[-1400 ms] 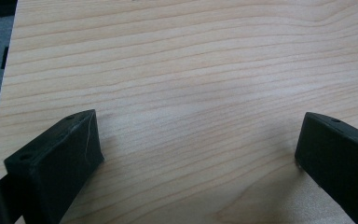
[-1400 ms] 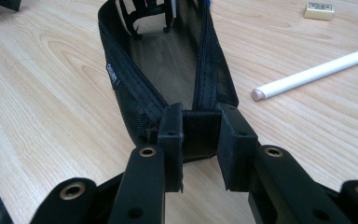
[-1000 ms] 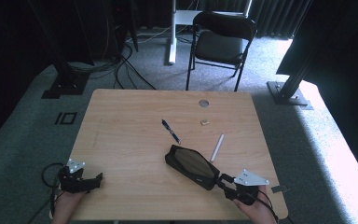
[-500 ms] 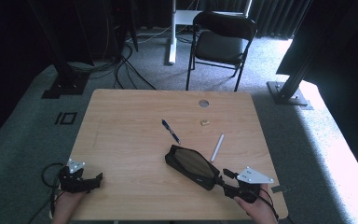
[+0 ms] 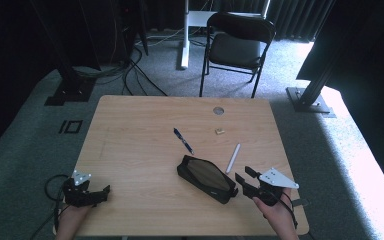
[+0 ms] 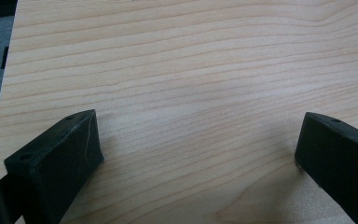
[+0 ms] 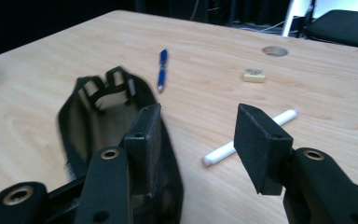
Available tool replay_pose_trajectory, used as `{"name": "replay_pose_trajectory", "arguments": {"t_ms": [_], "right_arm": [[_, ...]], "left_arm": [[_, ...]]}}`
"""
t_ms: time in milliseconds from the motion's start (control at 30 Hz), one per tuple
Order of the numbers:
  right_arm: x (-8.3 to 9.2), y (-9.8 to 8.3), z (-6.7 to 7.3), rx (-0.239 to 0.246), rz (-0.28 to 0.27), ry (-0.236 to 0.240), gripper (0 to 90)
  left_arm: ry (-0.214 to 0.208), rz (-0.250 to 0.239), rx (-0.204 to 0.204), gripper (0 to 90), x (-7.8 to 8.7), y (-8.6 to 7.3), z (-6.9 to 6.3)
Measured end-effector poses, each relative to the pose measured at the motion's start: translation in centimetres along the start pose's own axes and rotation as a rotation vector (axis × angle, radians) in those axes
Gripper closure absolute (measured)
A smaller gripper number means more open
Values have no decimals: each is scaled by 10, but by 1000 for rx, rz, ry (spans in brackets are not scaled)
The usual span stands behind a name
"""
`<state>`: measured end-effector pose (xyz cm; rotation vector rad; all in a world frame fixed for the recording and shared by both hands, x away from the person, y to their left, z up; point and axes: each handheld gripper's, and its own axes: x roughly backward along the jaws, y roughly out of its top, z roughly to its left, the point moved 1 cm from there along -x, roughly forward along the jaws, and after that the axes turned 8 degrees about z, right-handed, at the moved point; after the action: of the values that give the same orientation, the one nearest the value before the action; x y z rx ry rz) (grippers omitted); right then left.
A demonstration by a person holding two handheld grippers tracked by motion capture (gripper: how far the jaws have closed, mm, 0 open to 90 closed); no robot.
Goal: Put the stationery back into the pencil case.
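Right claw (image 5: 245, 180): shifted slightly rightward off pouch (image 5: 206, 177), jaws apart. Left claw (image 5: 101, 194): apart, well left of pouch. Pen (image 5: 183, 140), marker (image 5: 233, 158) beyond pouch.

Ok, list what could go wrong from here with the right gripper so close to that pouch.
1. The right gripper is open right beside the open black pouch; a nudge could slide it or fold its mouth shut.
2. The white pen lies just beyond its fingers and might roll if brushed.
3. The left gripper sits at the table edge, too far to steady anything.
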<state>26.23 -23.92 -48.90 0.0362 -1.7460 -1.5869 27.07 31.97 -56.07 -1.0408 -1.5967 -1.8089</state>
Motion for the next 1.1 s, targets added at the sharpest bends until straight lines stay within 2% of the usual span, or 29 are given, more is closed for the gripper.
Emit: {"name": "replay_pose_trajectory", "arguments": {"t_ms": [267,667,933,1100], "right_arm": [[-19,7,-16,-22,12,-60,495],[-60,12,-43,-102,55,-128,484],[-84,11,-48,-152,96,-142,472],[-99,15,-52,-141,126,-160,488]], "left_arm": [[0,0,0,5,0,0,0],[-1,0,1,5,0,0,0],[-1,0,1,5,0,0,0],[-1,0,1,5,0,0,0]]}}
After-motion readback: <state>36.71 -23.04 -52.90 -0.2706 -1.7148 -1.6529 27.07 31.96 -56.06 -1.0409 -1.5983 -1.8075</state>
